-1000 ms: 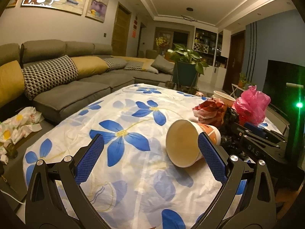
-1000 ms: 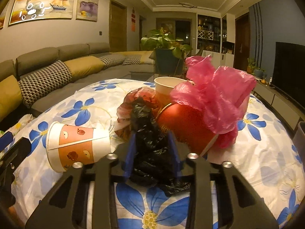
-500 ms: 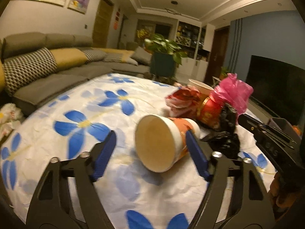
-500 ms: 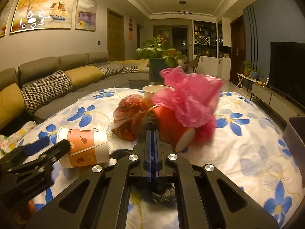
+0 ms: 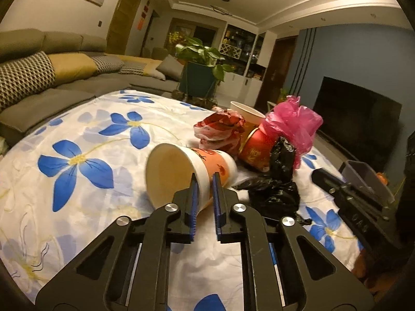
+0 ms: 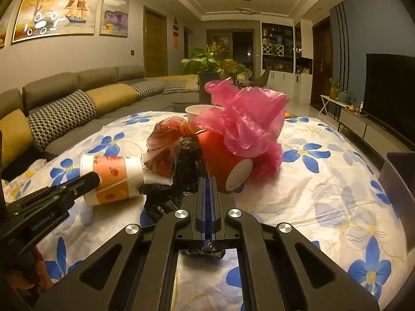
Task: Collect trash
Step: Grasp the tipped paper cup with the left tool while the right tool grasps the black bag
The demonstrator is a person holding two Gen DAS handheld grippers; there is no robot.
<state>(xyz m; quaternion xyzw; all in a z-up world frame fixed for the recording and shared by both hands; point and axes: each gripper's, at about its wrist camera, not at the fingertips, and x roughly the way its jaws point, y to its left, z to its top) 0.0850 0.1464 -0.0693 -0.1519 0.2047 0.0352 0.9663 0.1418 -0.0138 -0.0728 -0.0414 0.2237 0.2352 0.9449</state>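
My left gripper point(image 5: 205, 181) is clenched on the paper cup point(image 5: 186, 173) rim, cup on its side. Right gripper point(image 6: 207, 186) pinches the black bag point(image 6: 186, 165) w/ red can point(image 6: 223, 160) just ahead.

Left gripper point(image 5: 205, 176) pinches tipped paper cup's point(image 5: 181, 171) rim.

A home living room — long sofa point(image 6: 77, 96), framed paintings point(image 6: 55, 13), television point(image 6: 389, 90), potted plant point(image 5: 205, 70).
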